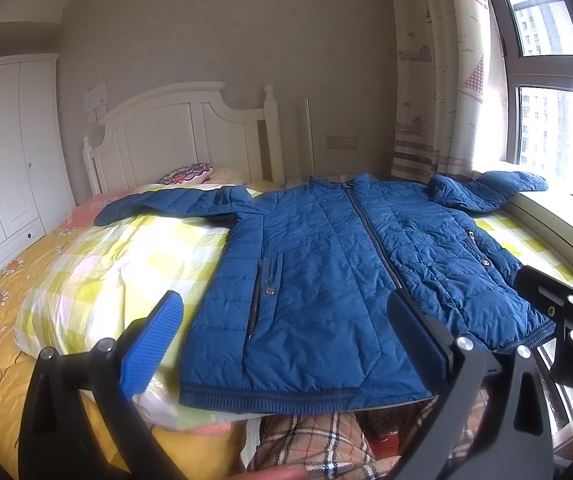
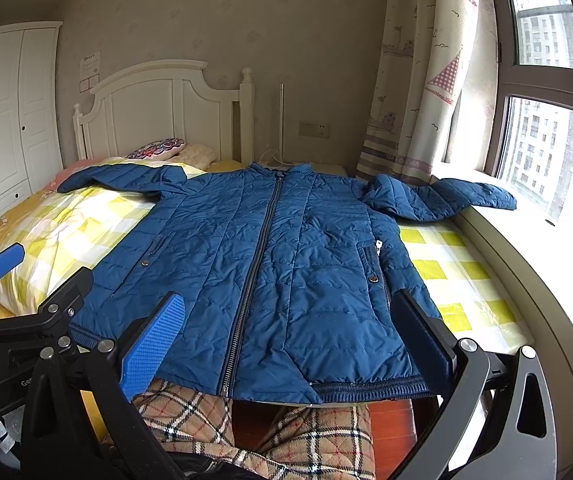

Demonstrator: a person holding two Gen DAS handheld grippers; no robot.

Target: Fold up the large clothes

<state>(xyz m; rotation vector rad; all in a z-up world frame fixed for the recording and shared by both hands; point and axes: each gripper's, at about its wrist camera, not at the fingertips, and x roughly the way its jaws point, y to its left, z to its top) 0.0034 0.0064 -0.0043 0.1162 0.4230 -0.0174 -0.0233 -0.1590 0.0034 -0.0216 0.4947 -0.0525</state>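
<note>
A blue quilted jacket (image 1: 326, 264) lies flat on the bed, zipped, front up, collar toward the headboard and both sleeves spread out sideways. It also shows in the right wrist view (image 2: 270, 264). My left gripper (image 1: 286, 324) is open and empty, above the jacket's hem on its left half. My right gripper (image 2: 290, 324) is open and empty, above the hem on its right half. The right gripper's body shows at the right edge of the left wrist view (image 1: 558, 312). The left gripper shows at the left of the right wrist view (image 2: 26, 300).
The bed has a yellow checked quilt (image 1: 118, 264) and a white headboard (image 1: 178, 140). A window sill (image 2: 526, 248) runs along the right, with the right sleeve resting on it. A white wardrobe (image 1: 2, 152) stands left. The person's plaid trousers (image 2: 254, 432) are at the bed's foot.
</note>
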